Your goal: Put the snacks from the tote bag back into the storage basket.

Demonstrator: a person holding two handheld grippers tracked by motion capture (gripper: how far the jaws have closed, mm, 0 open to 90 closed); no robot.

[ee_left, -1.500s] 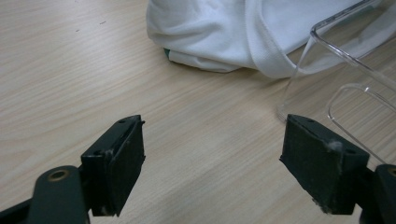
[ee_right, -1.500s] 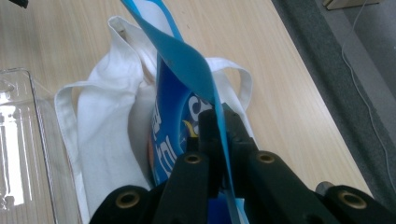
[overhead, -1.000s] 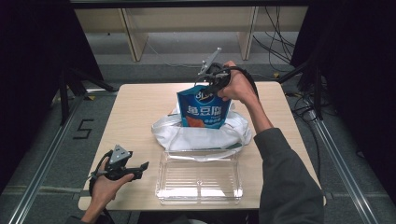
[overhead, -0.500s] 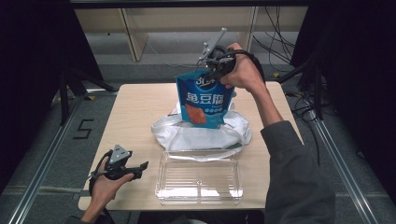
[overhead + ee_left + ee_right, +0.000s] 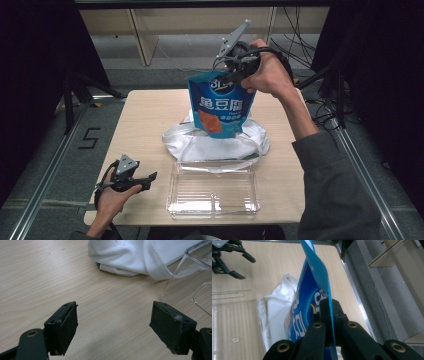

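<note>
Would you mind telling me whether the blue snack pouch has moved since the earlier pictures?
Yes. The blue snack pouch, pinched by the right gripper, has risen off the white bag.

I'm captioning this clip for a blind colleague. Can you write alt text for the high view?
A person's right claw, shut on the top edge of a blue snack pouch, holds it above a white cloth bag on a wooden table. A clear plastic tray lies nearer; the left claw rests open at the table's left.

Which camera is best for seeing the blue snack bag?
The high view: the blue snack bag hangs whole, front facing the camera, from the right gripper. The right gripper view catches it edge-on, pinched at its top.
</note>
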